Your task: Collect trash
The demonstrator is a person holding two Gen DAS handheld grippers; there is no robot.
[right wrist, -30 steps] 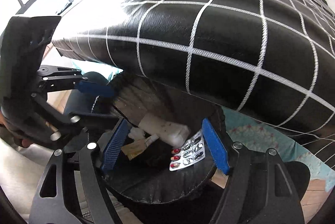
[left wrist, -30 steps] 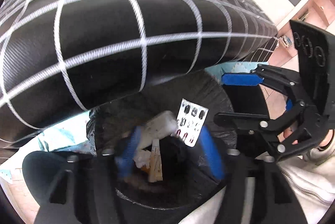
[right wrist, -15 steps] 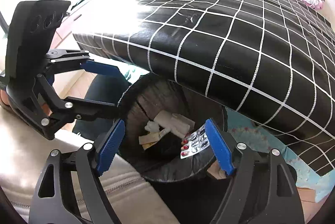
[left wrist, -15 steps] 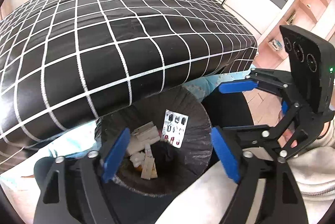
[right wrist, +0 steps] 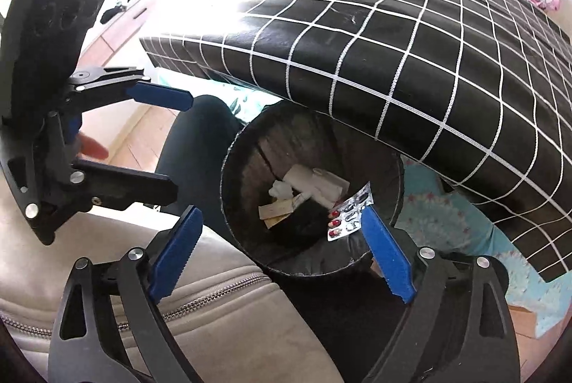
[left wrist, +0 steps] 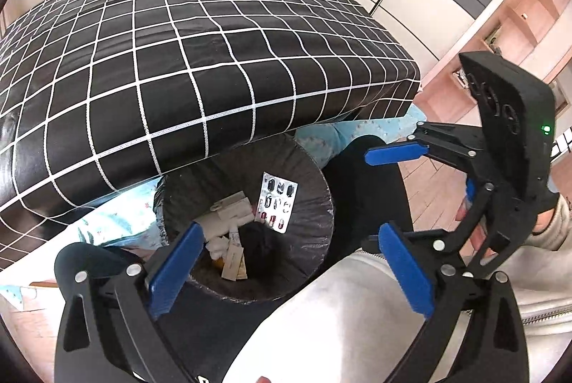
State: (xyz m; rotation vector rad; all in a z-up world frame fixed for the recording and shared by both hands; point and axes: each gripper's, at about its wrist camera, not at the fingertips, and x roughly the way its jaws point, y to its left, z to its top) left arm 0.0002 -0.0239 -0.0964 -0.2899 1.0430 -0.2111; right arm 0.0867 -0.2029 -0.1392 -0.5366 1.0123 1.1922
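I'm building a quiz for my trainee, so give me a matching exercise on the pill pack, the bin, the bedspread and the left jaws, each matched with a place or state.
Things:
1. pill pack
2. bin
3. bedspread
4. left gripper jaws

Matches:
A. open and empty
B. leaning against the bin's inner wall
C. black with white grid
D. lined with a black bag

Pairs: 1-B, 2-D, 3-C, 4-A

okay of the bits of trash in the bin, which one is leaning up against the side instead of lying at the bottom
The silver pill blister pack. It props against the trash bin liner's inner wall, while the white tube and paper scraps lie piled at the bottom.
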